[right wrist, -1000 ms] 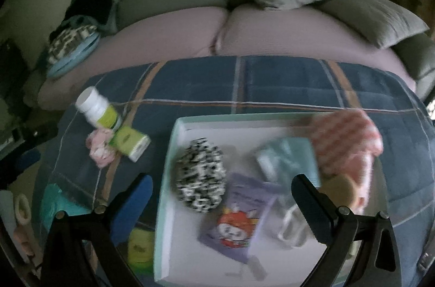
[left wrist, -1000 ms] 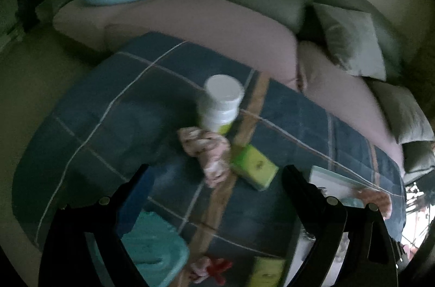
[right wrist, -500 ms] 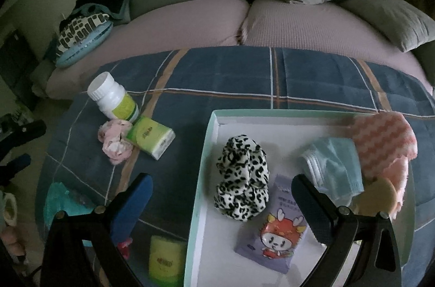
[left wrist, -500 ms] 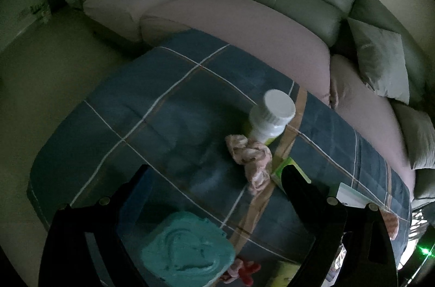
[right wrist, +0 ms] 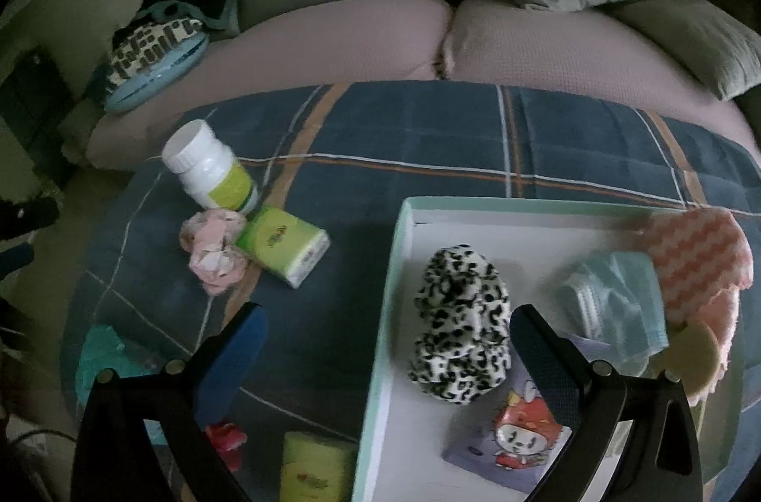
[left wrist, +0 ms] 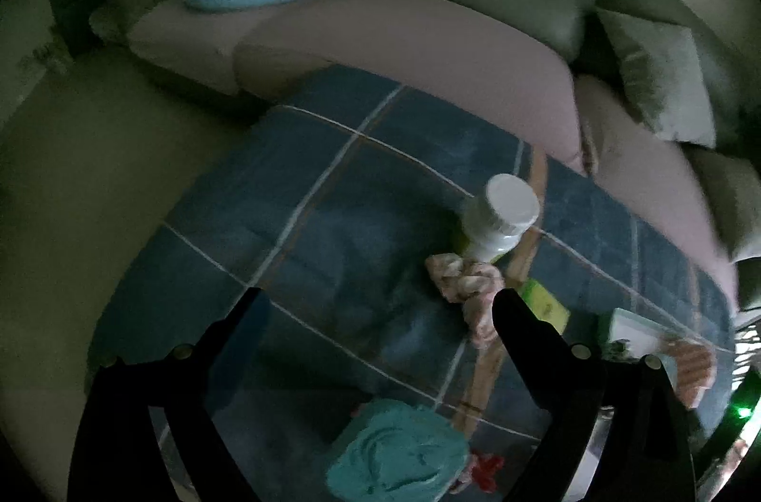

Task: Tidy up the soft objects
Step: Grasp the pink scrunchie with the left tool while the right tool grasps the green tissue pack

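Shift: both claws have slid left since half a second ago; the right view now cuts off more of the tray's right side, and the left view has moved in over the teal cloth.
Left claw: spread wide, holding nothing, above the plaid blanket.
Teal cloth: crumpled at the bottom edge of the left view, between the fingers, with a small red item just beside it.
Bottle: white, green label, tilted, touching the pink scrunchie.
Tissue pack: green, lying just right of the pink scrunchie, touching it.
Second pack: green, near the bottom edge, just left of the tray.
Right claw: spread wide, empty, straddling the tray's left rim.
Tray: white with a pale green rim, on the blanket.
Tray contents: leopard scrunchie at left, cartoon pouch below it, blue mask, pink striped cloth at the right end.
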Tool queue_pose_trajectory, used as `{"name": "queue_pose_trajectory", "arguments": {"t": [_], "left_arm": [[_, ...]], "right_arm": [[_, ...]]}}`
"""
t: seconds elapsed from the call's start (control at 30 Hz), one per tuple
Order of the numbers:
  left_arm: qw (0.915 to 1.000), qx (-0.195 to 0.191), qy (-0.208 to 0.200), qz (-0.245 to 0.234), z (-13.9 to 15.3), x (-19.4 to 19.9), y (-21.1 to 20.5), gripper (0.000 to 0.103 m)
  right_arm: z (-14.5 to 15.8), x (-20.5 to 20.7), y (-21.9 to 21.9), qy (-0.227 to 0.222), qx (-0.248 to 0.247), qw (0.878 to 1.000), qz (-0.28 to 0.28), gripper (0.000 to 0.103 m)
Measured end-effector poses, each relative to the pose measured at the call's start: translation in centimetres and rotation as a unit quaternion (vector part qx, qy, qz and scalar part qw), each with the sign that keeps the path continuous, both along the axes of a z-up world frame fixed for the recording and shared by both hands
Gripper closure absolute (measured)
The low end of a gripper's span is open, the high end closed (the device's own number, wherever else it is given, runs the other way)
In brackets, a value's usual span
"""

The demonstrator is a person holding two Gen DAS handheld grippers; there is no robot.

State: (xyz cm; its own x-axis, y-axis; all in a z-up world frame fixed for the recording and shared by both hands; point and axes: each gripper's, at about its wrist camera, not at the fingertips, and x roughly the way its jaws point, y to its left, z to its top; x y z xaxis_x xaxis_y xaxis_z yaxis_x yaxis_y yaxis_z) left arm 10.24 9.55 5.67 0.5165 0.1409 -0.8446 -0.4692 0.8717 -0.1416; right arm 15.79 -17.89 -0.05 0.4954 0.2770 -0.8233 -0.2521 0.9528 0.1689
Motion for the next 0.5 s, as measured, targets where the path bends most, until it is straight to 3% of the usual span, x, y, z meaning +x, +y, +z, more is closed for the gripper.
{"name": "queue_pose_trajectory", "arguments": {"t": [0.13, 0.3, 0.43, 0.5], "left_arm": [[0.9975, -0.068, 0.012, -0.014, -1.4, 1.3, 1.4, 0.008], [0.9925, -0.065, 0.078, -0.070, -3.5, 4.4, 1.2, 0.008], [0.9811, -0.117, 0.118, -0.099, -5.3, 6.4, 1.3, 0.008], [0.9763, -0.122, 0.141, -0.110, -6.0, 7.3, 1.2, 0.008]], "right_arm": [[0.1, 0.2, 1.2, 0.004, 0.004, 1.000, 0.023, 0.000], [-0.3, 1.1, 3.0, 0.023, -0.002, 0.999, 0.046, 0.000], [-0.9, 2.3, 4.6, 0.053, -0.002, 0.996, 0.067, 0.000], [-1.0, 2.9, 5.3, 0.060, -0.006, 0.995, 0.077, 0.000]]}}
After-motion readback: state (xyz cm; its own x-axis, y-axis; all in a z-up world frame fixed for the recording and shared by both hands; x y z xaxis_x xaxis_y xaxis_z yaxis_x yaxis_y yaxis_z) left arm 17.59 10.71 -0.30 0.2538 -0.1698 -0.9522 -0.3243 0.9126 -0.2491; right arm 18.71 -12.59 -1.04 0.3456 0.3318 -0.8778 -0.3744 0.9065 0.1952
